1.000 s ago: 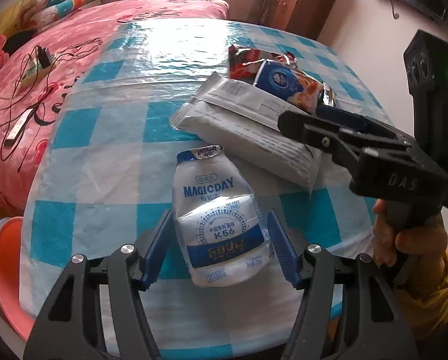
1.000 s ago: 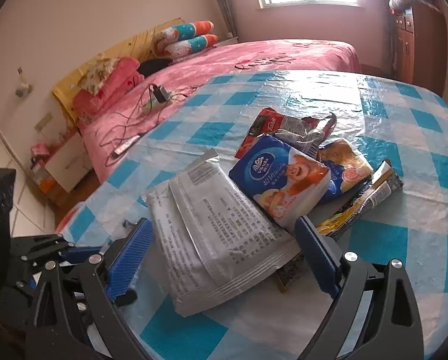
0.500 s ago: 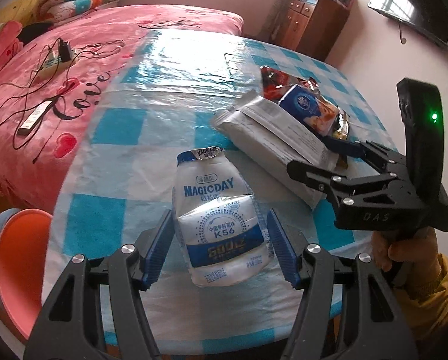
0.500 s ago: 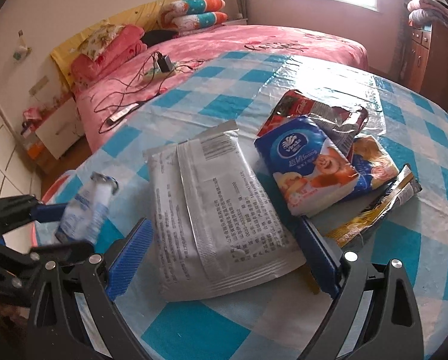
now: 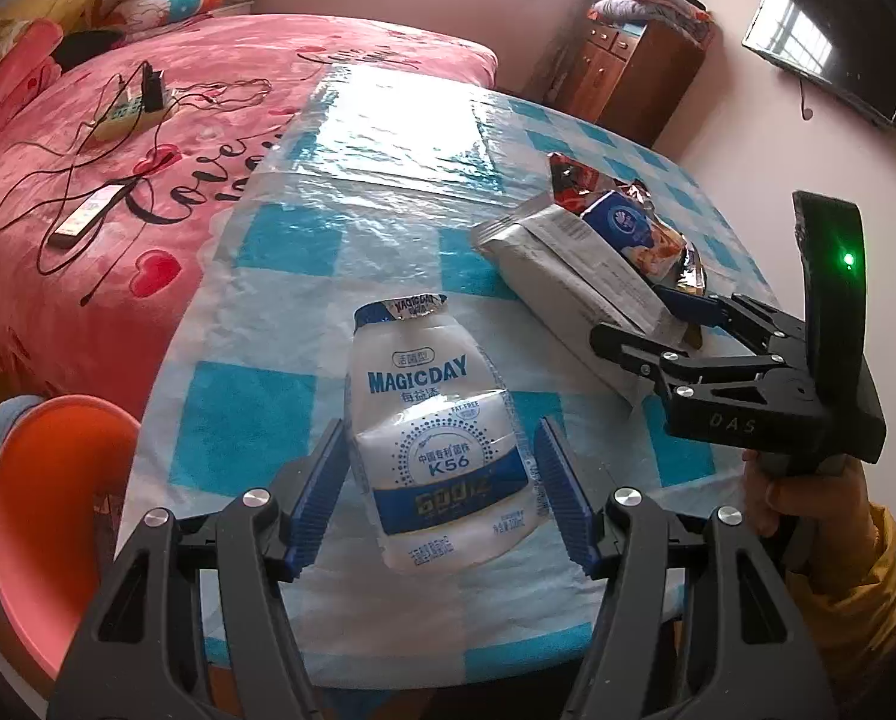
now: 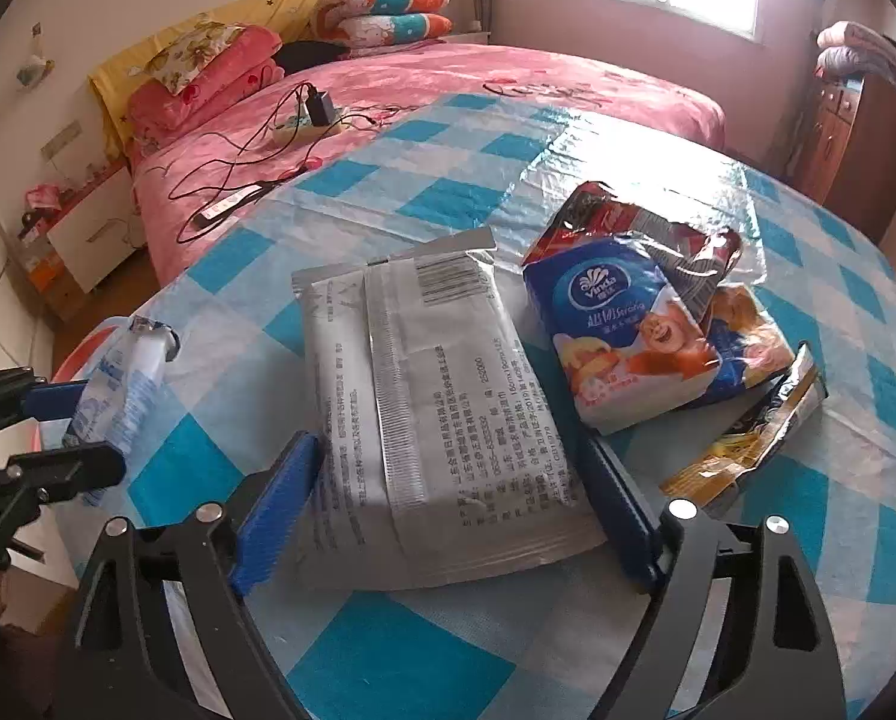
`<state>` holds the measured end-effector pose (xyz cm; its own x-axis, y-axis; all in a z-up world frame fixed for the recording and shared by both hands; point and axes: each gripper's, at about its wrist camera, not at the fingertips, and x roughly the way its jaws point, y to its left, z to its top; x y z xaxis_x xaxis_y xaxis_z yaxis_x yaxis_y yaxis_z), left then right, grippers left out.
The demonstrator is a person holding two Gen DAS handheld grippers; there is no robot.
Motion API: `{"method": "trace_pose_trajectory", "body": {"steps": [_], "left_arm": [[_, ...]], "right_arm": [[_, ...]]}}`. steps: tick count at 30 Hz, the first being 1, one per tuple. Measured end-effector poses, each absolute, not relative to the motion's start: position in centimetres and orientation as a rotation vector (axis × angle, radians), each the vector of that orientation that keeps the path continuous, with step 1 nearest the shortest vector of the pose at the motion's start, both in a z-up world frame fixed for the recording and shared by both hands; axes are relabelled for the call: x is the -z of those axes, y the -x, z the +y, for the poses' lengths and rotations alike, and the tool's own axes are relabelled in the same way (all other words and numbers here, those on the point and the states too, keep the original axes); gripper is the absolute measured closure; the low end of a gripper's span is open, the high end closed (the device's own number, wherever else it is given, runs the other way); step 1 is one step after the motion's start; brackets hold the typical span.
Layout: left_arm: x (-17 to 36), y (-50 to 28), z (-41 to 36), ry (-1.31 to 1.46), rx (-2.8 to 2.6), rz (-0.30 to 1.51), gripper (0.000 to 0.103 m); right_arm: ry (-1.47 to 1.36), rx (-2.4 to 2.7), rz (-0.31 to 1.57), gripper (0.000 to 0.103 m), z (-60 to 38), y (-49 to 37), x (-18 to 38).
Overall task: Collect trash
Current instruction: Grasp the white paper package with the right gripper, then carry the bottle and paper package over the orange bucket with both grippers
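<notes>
A crushed white MAGICDAY bottle (image 5: pixel 430 420) hangs above the blue-checked table (image 5: pixel 250 420), and my left gripper (image 5: pixel 439 498) is shut on its lower half. In the right wrist view the same bottle (image 6: pixel 124 384) and left gripper (image 6: pixel 82 429) show at the left edge. A flat silver pouch (image 6: pixel 424 408) lies on the table between the blue pads of my right gripper (image 6: pixel 448 510), whose jaws are closing; the pouch is not squeezed or lifted. The left wrist view shows that right gripper (image 5: pixel 634 318) low over the pouch (image 5: pixel 568 276).
Beside the pouch lie a blue tissue pack (image 6: pixel 622 324), a torn red wrapper (image 6: pixel 628 222) and a yellow wrapper (image 6: pixel 748 450). A pink bed (image 5: pixel 118 180) with cables borders the table. An orange seat (image 5: pixel 40 510) stands at the near left. A wooden cabinet (image 5: pixel 640 72) is behind.
My left gripper has drawn away from the pile with the bottle and now shows at the left of the right wrist view. The right pads have narrowed around the silver pouch.
</notes>
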<state>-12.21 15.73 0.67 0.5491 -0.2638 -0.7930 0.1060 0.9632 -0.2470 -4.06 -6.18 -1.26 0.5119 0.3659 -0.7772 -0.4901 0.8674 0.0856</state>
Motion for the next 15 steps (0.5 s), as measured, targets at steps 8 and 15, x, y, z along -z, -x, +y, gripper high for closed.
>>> {"method": "trace_pose_trajectory", "body": {"steps": [8,15], "left_arm": [[-0.6,13.1,16.9,0.204,0.231,0.948,0.039],[-0.7,13.7,18.0,0.234,0.237,0.928,0.039]], "right_arm": [[0.139,-0.496,0.872,0.027,-6.2,5.1,0.9],[0.108,-0.490,0.862,0.029,-6.2,6.2,0.7]]}}
